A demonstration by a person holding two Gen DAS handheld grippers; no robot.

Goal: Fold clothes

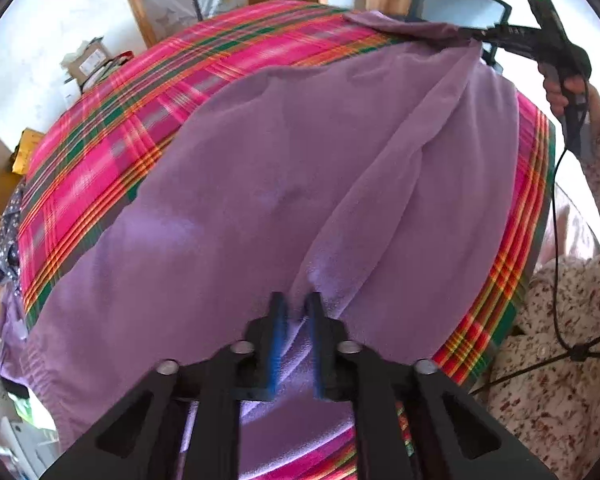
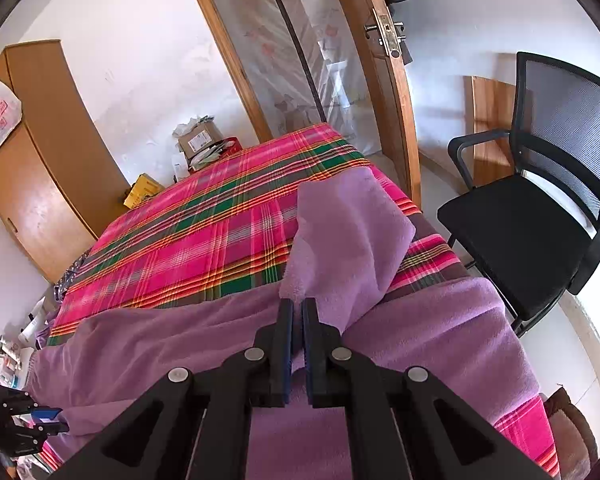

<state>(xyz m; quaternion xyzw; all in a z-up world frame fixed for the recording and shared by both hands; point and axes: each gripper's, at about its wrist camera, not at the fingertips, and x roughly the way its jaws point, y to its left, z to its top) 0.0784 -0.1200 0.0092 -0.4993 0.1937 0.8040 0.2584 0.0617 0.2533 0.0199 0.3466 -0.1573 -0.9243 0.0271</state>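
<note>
- At the far left of the right wrist view we see a brown wooden wardrobe (image 2: 40,152) against the white wall, with a yellow box (image 2: 142,194) on the floor beside the bed.
- Our left gripper (image 1: 297,306) pinches a raised fold of the purple fleece garment (image 1: 260,184), its blue-padded jaws nearly together with fabric between them.
- The garment lies spread across the pink plaid bedspread (image 1: 100,152), reaching its near edge.
- Our right gripper (image 2: 297,306) is clenched on the garment's far corner, which stands up as a lifted flap.
- A hand (image 1: 560,92) in a floral sleeve holds that gripper.
- At right stands a black mesh office chair (image 2: 540,208).
</note>
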